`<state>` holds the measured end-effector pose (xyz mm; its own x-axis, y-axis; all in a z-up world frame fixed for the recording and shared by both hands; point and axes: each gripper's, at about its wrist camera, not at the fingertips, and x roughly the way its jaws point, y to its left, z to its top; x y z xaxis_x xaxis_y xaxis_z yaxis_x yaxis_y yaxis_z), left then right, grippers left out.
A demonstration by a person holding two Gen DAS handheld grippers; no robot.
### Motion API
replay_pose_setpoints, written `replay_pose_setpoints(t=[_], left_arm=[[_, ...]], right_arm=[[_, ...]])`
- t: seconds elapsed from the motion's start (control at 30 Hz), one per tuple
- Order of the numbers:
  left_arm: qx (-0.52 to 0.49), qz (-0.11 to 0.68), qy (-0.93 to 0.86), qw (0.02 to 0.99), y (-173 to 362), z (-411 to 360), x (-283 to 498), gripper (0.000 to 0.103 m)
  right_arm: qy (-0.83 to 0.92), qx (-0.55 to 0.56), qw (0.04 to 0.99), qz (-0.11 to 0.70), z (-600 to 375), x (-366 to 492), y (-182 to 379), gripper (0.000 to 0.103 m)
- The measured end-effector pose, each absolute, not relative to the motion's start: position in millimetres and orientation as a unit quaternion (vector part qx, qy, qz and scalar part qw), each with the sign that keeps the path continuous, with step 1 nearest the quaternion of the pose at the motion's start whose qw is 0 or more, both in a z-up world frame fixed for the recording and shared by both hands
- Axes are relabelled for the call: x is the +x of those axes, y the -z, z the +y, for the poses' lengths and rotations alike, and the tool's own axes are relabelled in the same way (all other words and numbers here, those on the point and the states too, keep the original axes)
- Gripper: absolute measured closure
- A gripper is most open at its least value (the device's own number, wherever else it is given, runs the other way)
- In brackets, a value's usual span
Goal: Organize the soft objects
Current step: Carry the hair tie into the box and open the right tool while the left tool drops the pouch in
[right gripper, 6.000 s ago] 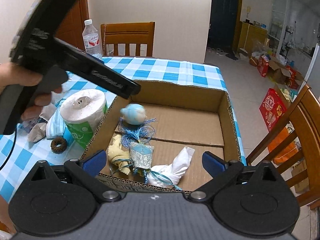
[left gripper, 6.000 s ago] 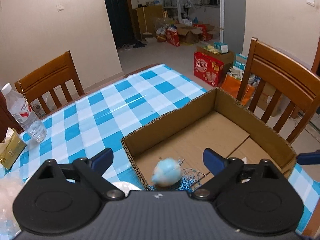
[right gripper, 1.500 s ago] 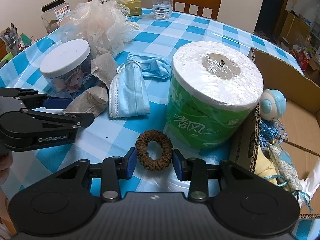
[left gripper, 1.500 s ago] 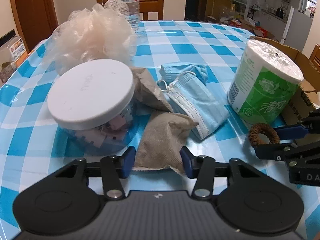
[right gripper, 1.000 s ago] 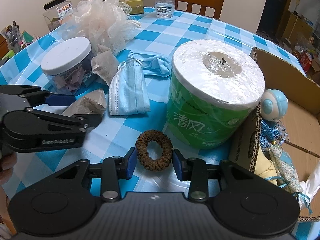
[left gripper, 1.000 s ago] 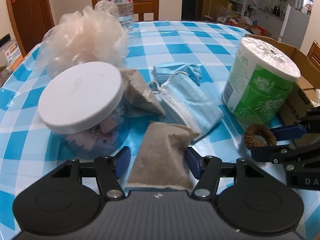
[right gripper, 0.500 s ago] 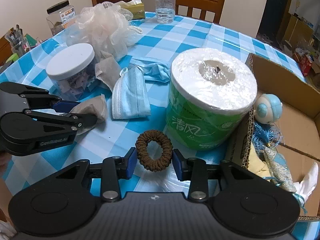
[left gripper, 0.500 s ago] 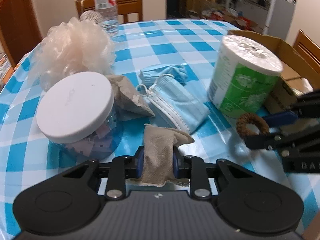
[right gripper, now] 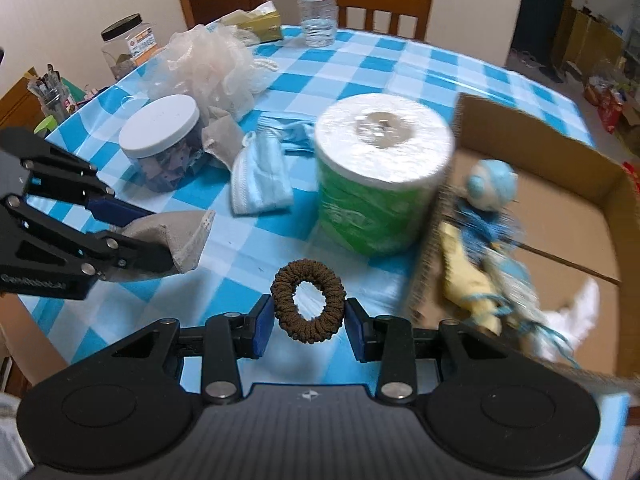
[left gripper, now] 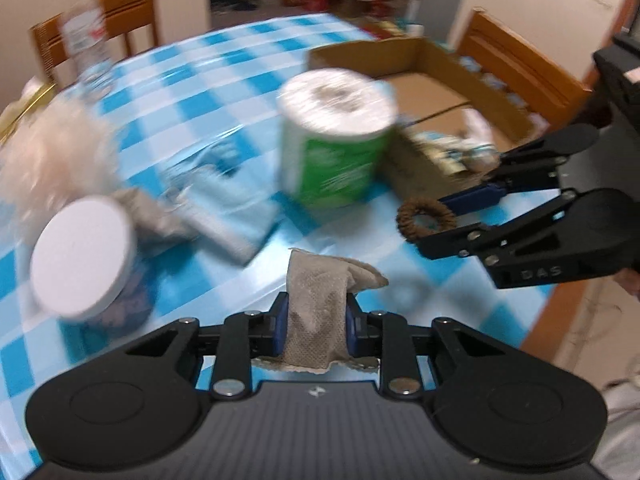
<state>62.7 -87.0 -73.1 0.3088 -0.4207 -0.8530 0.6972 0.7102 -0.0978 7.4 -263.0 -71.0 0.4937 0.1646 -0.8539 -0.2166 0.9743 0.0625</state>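
With your left gripper [left gripper: 314,326] clamped on the beige pouch [left gripper: 320,312] and your right gripper [right gripper: 308,326] pinching the brown scrunchie [right gripper: 308,306], carry both toward the cardboard box [right gripper: 560,216] at two o'clock.

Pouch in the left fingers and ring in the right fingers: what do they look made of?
The pouch looks like beige non-woven or fine mesh fabric, matte: a dotted weave shows, and it creases where the left gripper pinches it. The ring looks like a brown fabric-covered elastic hair tie, matte and ribbed with gathered folds, held by the right gripper. What fills the pouch cannot be seen.
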Motion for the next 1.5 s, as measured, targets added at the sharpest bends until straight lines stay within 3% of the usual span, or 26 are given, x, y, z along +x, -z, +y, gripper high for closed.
replay_pose_setpoints(t=[0.37, 0.7, 0.8, 0.87, 0.9, 1.27, 1.43, 1.5], left_arm=[[0.155, 0.405, 0.483, 0.761, 22.2, -175.5, 48.6, 0.077], [0.145, 0.359, 0.490, 0.781, 26.0, -283.0, 91.0, 0.077], [0.134, 0.362, 0.471, 0.793, 35.9, -306.0, 106.9, 0.067], [0.134, 0.351, 0.455, 0.808, 40.5, -316.5, 112.3, 0.026], [0.135, 0.346, 0.452, 0.811, 42.8, -321.2, 114.1, 0.021], [0.164, 0.332, 0.409, 0.834, 26.7, -300.7, 107.8, 0.005], [0.161, 0.317, 0.396, 0.847, 12.3, -281.5, 95.0, 0.003], [0.158, 0.315, 0.391, 0.850, 9.2, -275.3, 91.6, 0.002]], right_arm=[[0.012, -0.011, 0.884, 0.467, -345.6, -32.3, 36.2, 0.060], [0.069, 0.013, 0.892, 0.446, -409.9, -19.0, 45.6, 0.060], [0.073, 0.013, 0.892, 0.445, -417.4, -13.2, 51.2, 0.060], [0.073, 0.015, 0.893, 0.444, -420.9, -8.6, 54.1, 0.060], [0.072, 0.015, 0.893, 0.445, -421.9, -5.6, 55.5, 0.060], [0.078, 0.009, 0.896, 0.438, -442.9, 24.6, 57.4, 0.060], [0.082, -0.002, 0.899, 0.429, -450.5, 49.5, 53.5, 0.060], [0.088, -0.009, 0.900, 0.427, -453.6, 61.9, 51.8, 0.055]])
